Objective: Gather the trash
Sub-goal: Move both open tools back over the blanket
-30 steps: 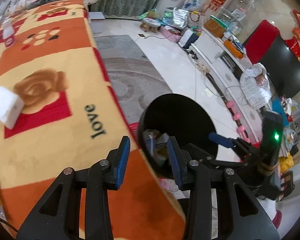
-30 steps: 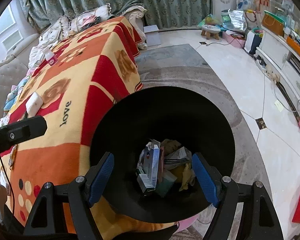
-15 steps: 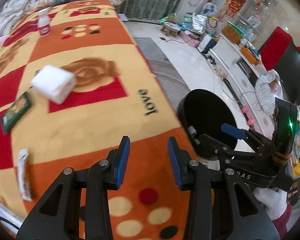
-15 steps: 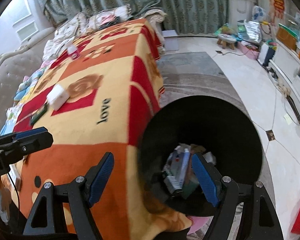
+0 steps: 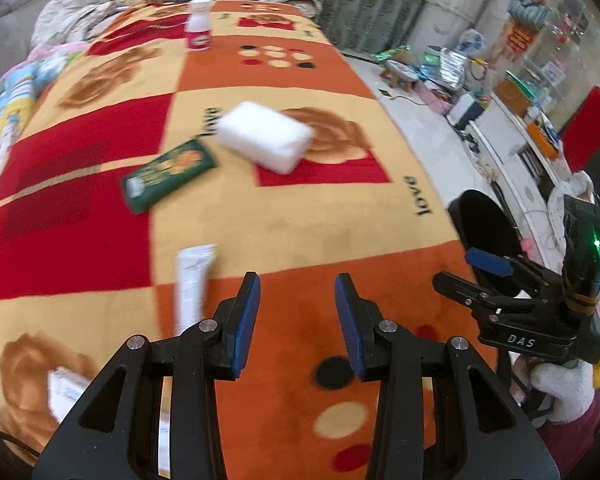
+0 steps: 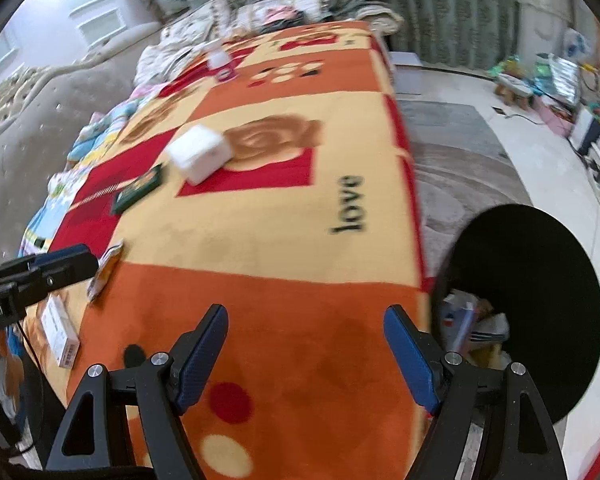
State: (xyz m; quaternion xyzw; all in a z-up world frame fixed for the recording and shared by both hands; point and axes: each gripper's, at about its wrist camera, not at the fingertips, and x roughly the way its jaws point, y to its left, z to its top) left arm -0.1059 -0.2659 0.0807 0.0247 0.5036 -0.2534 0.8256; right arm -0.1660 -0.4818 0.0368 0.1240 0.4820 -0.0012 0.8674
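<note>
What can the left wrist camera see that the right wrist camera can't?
Only the left wrist view shows the white gloved hand holding the right gripper, and the red panel by the wall. Only the right wrist view shows trash inside the black bin and the beige sofa. Both show the blanket, white block, green packet, pink bottle and both grippers empty.

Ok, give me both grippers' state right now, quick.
Left gripper: open, jaws partly apart, nothing between them.
Right gripper: open wide, empty, above the blanket.
</note>
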